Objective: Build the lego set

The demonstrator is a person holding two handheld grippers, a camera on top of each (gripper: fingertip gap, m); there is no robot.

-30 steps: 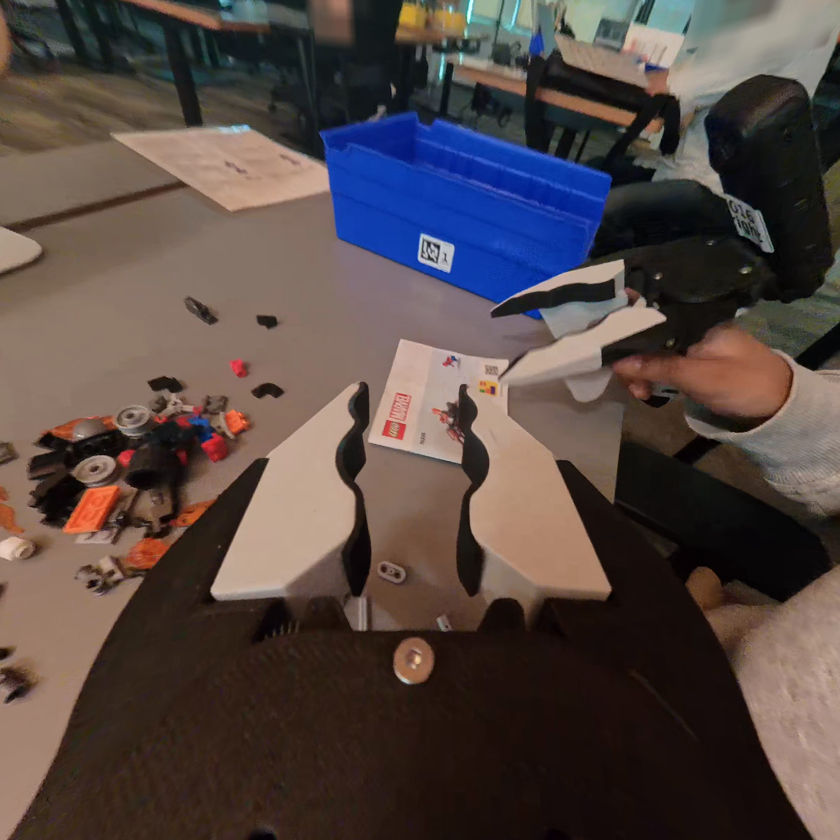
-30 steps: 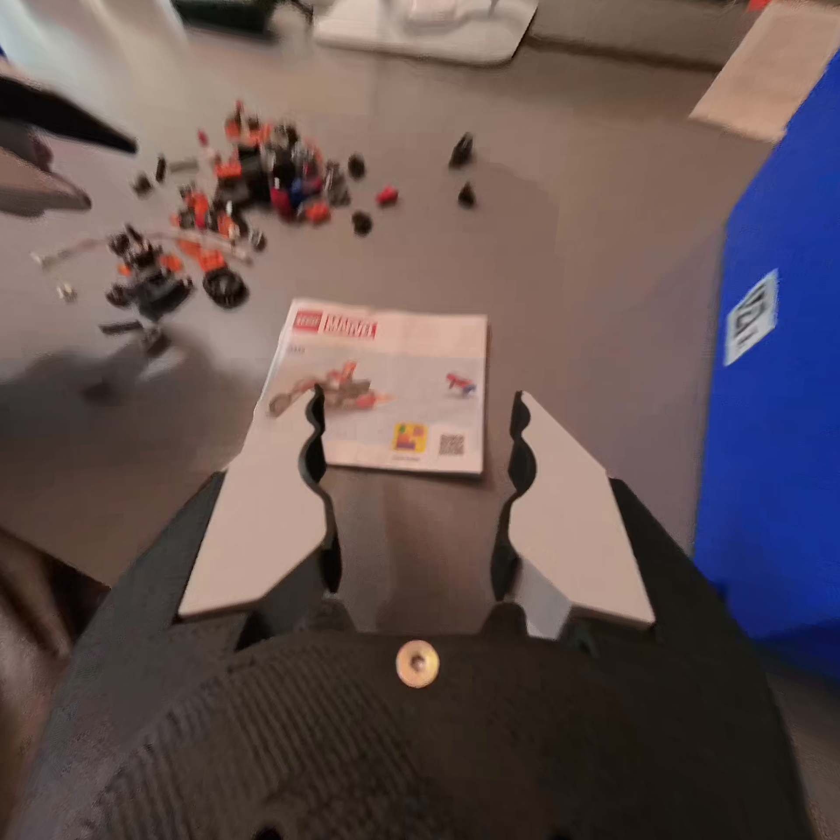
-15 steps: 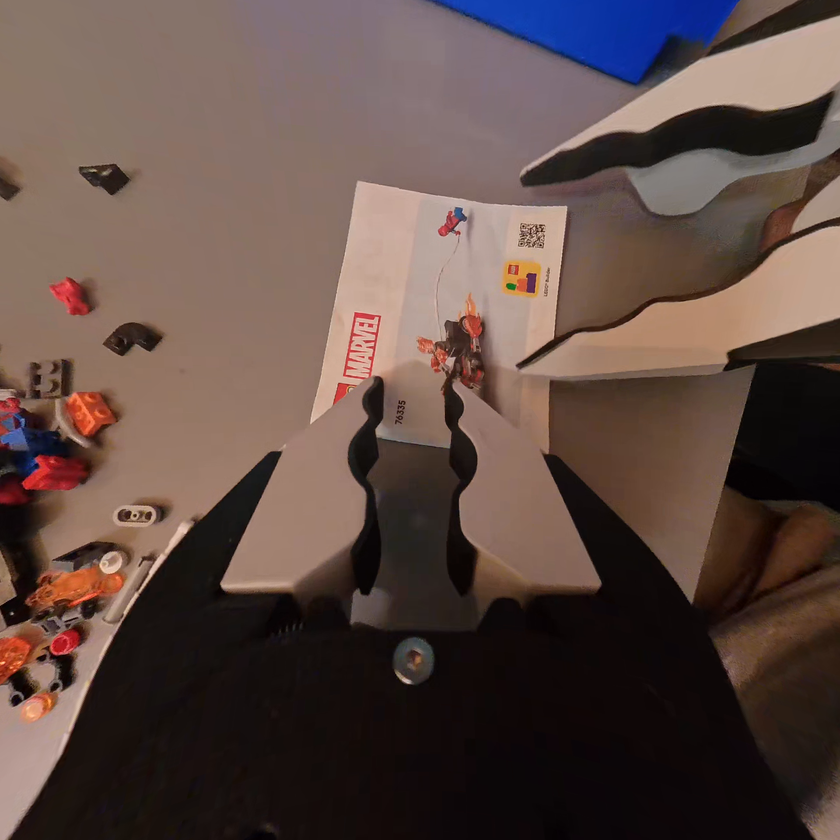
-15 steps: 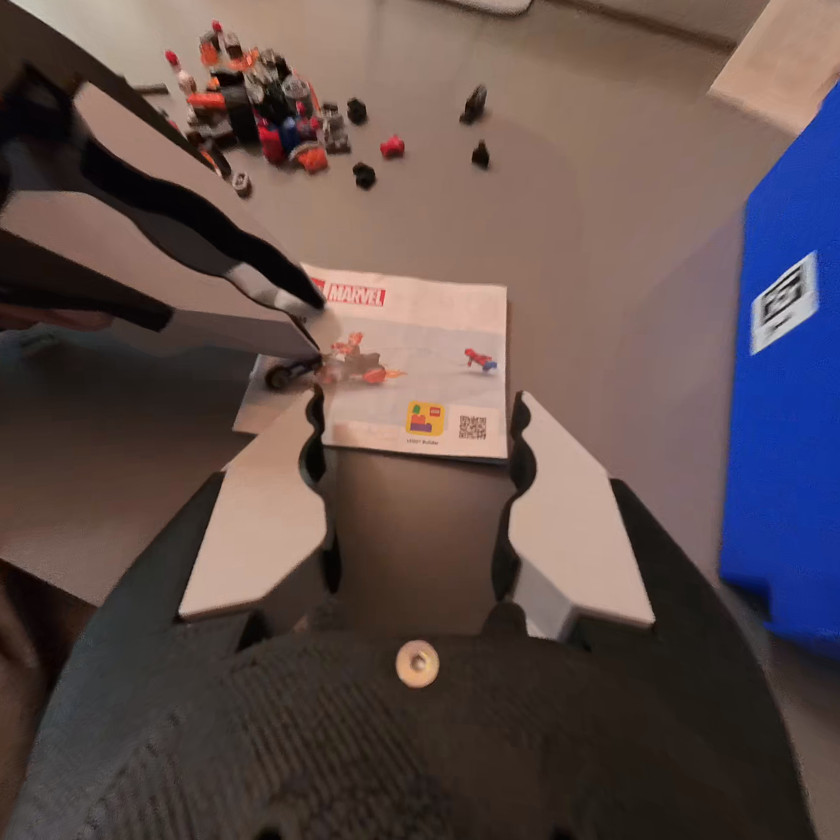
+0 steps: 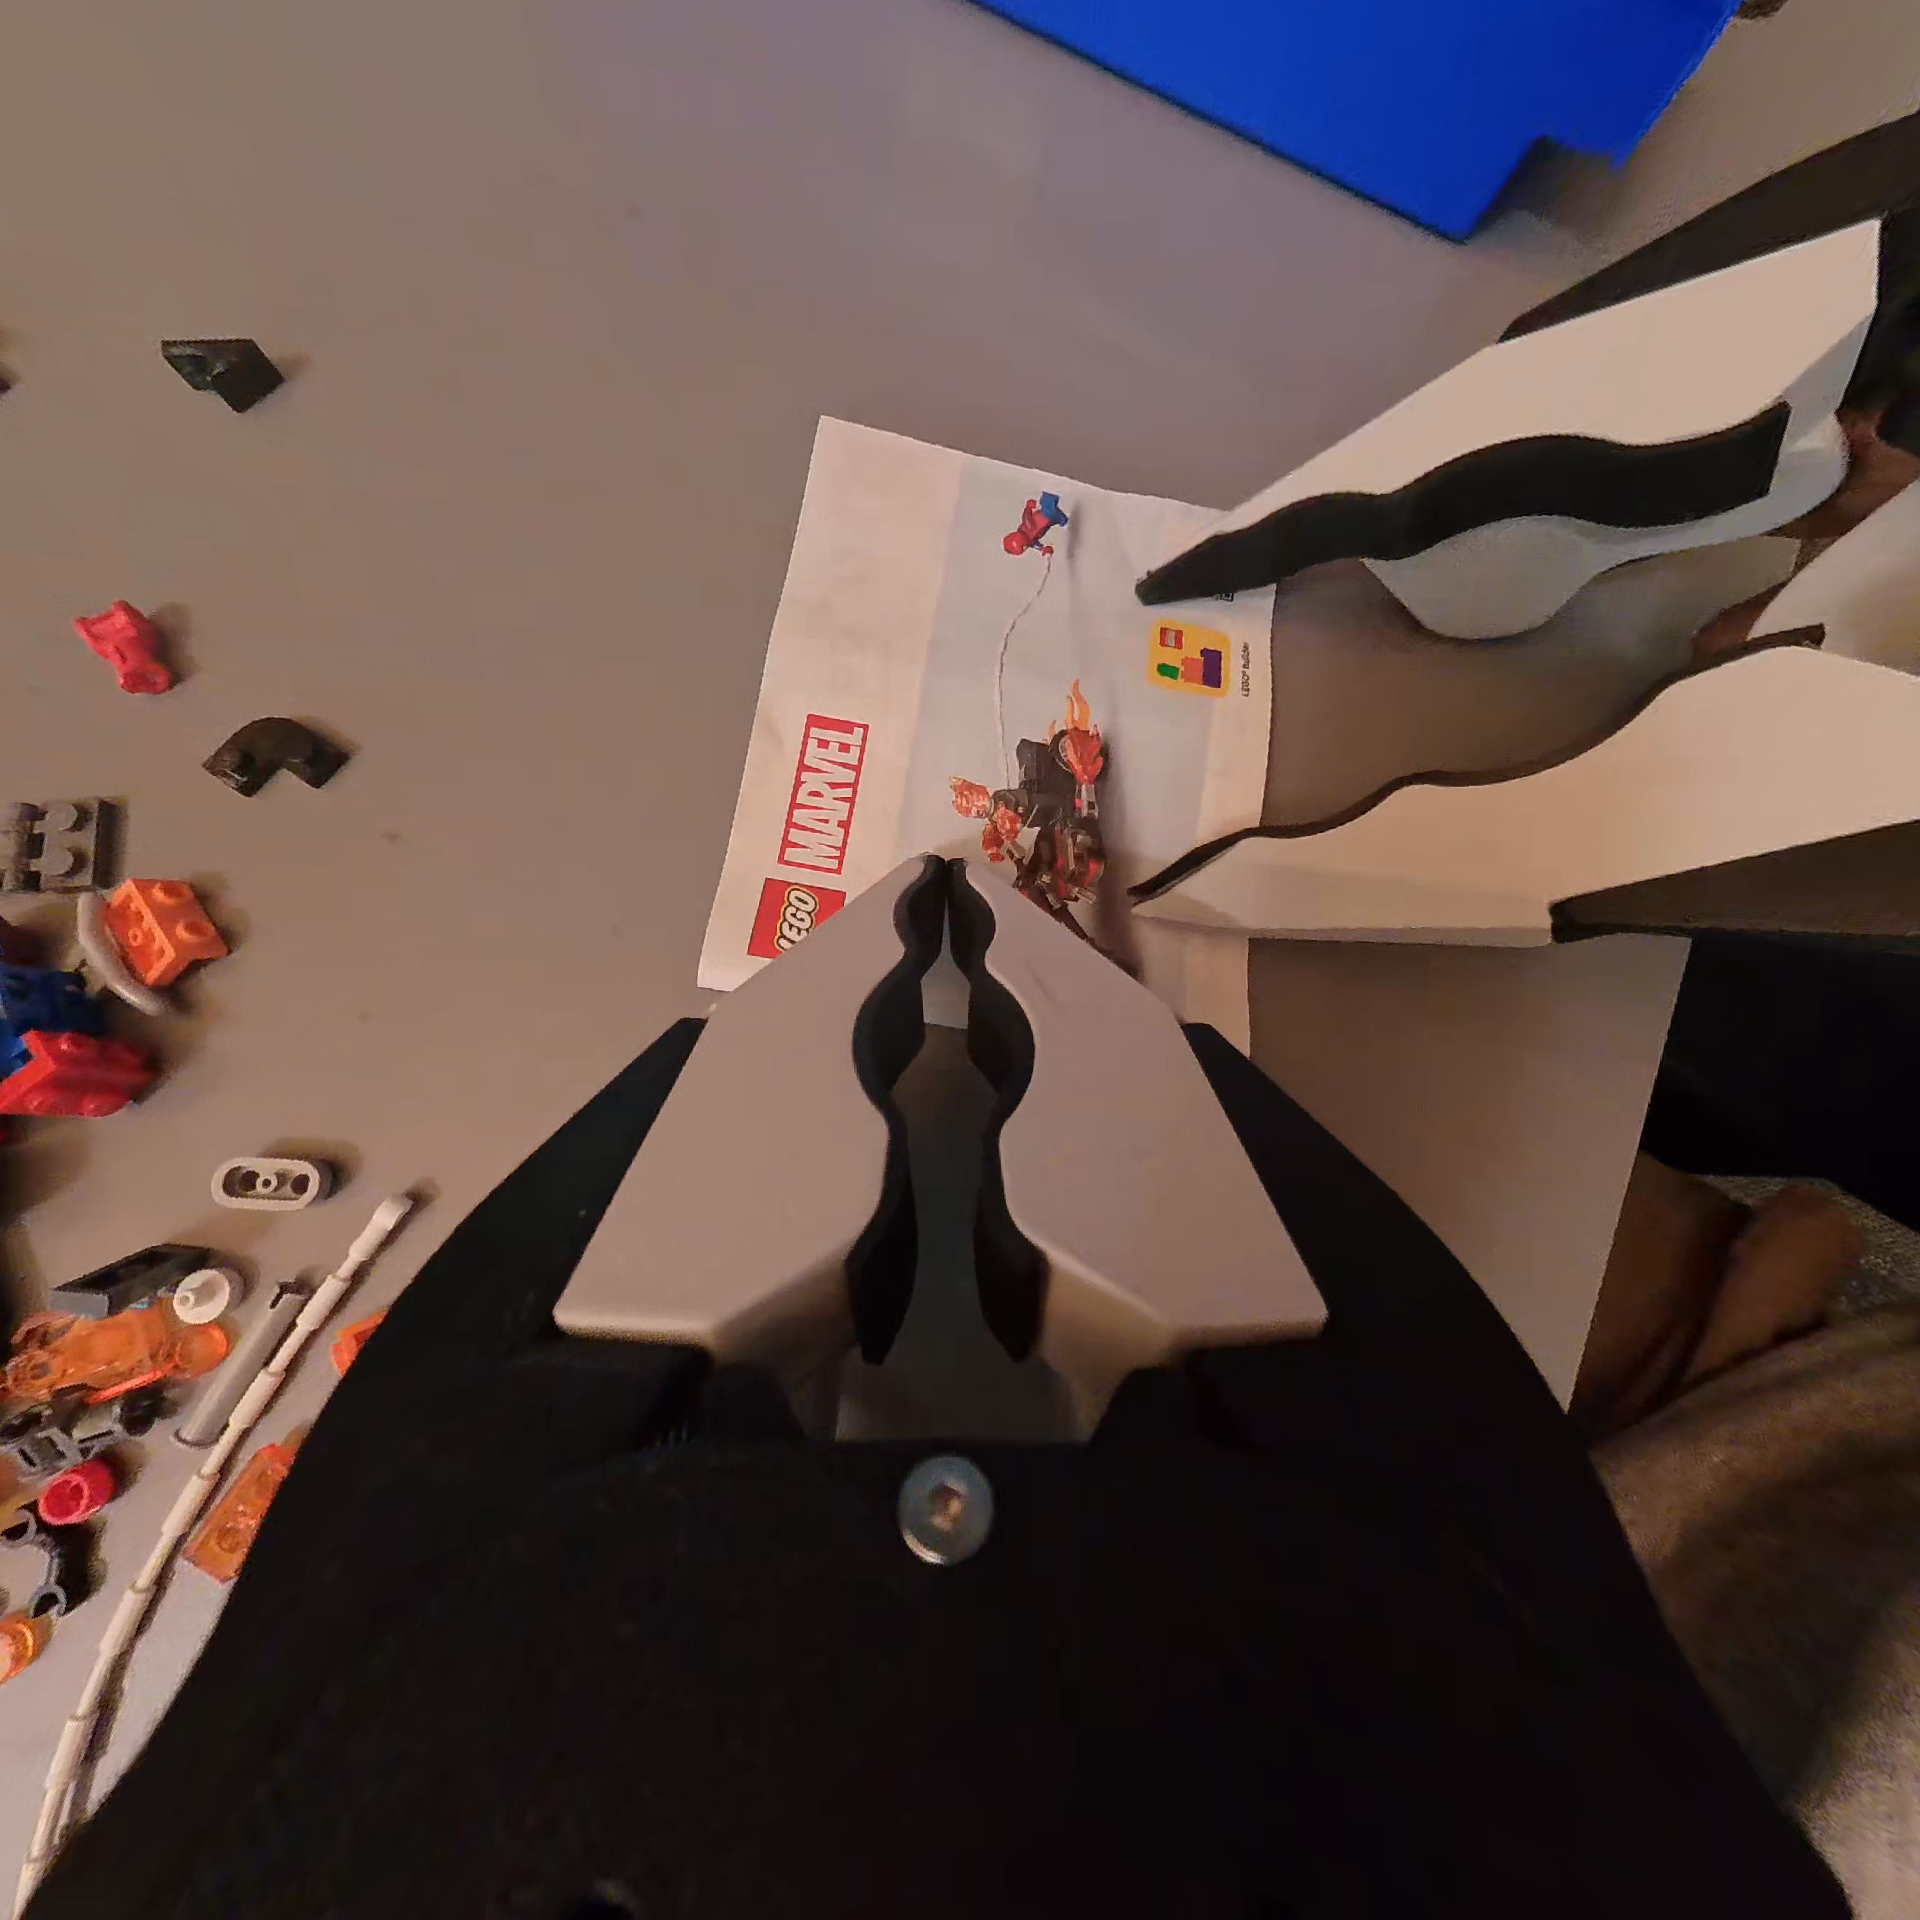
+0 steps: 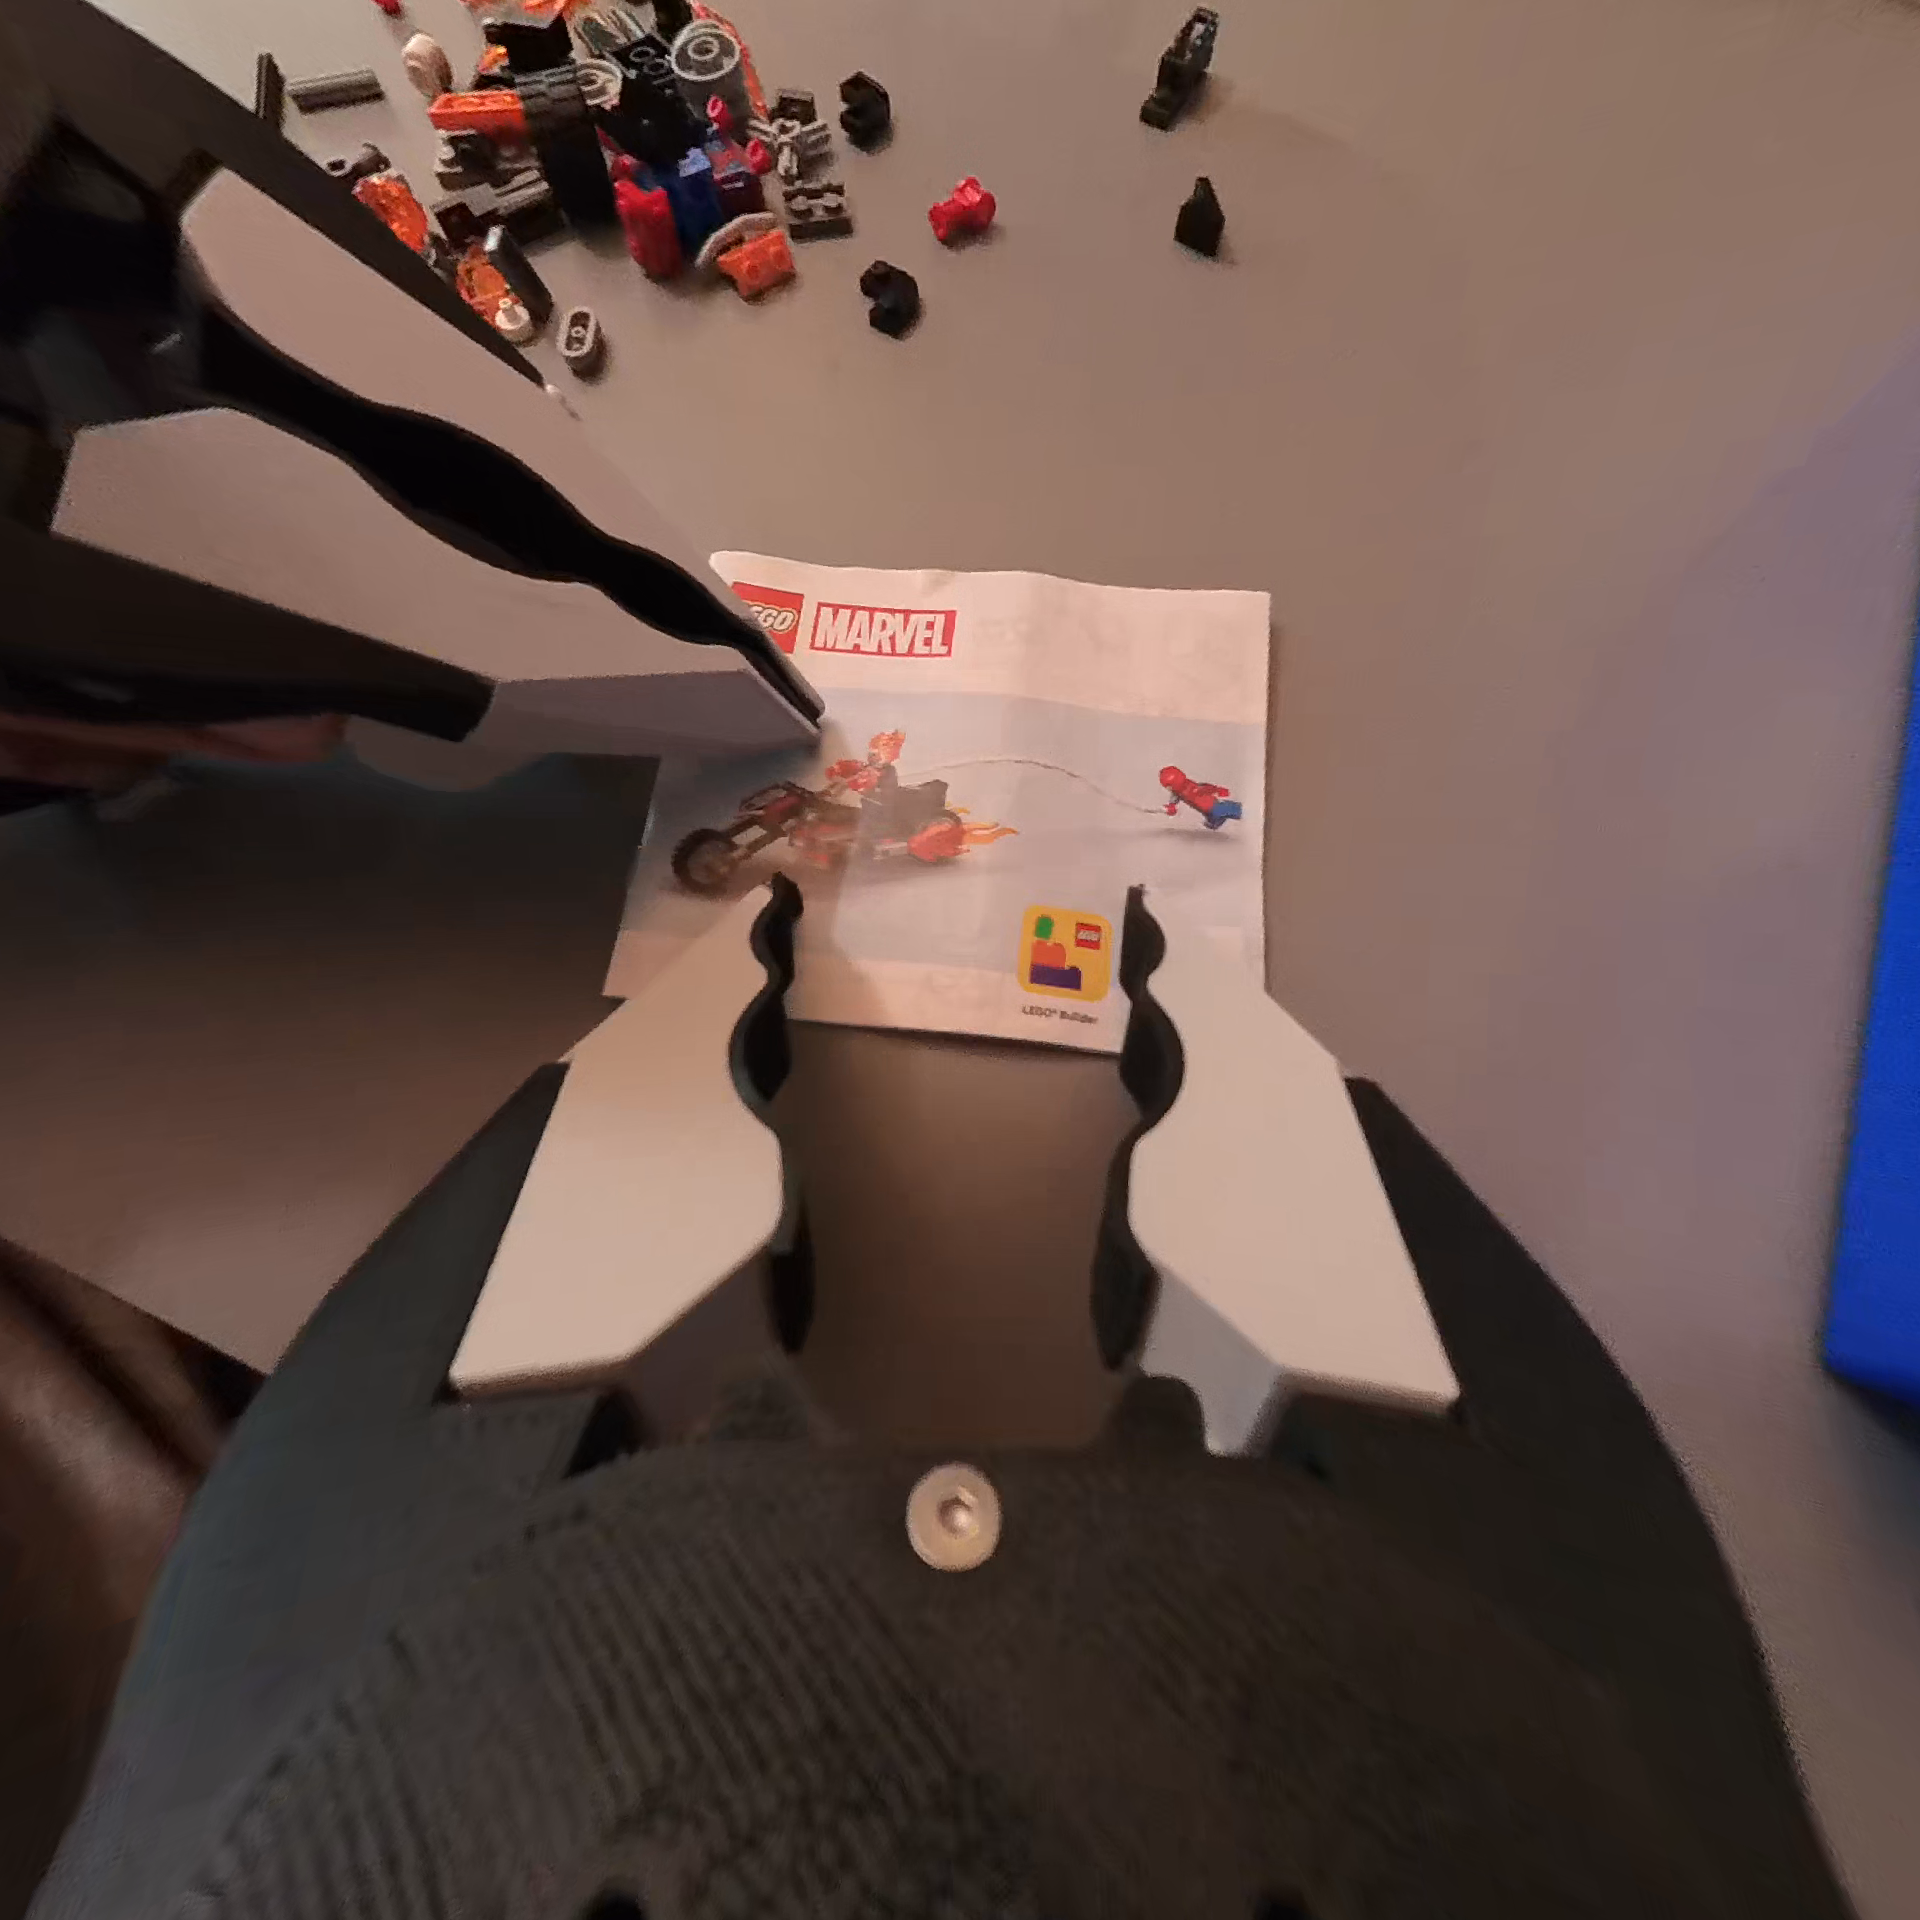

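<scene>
The instruction booklet (image 5: 914, 644) lies flat on the grey table near its front edge; it also shows in the right wrist view (image 6: 1039, 727). My left gripper (image 5: 940, 868) is shut, with its tips down on the booklet's near corner; it also shows in the right wrist view (image 6: 810, 717). I cannot tell whether paper is pinched between the tips. My right gripper (image 6: 956, 904) is open and empty, with its tips over the booklet's other edge; it also shows in the left wrist view (image 5: 1138, 743). Loose lego pieces (image 5: 104, 1039), red, orange, black and grey, lie in a pile (image 6: 644, 156) beyond the booklet.
A blue bin (image 5: 1351, 83) stands at the back, also at the right edge of the right wrist view (image 6: 1881, 1039). A few black and red pieces (image 6: 961, 213) lie scattered between pile and booklet. The table edge (image 5: 1621, 1195) runs just behind both grippers, with a person's lap beyond it. About 4 centimetres separates my left fingertips from my right.
My left gripper dropped to the booklet and closed from open to shut. My right gripper stayed open and moved forward until its tips overlap the booklet's edge.
</scene>
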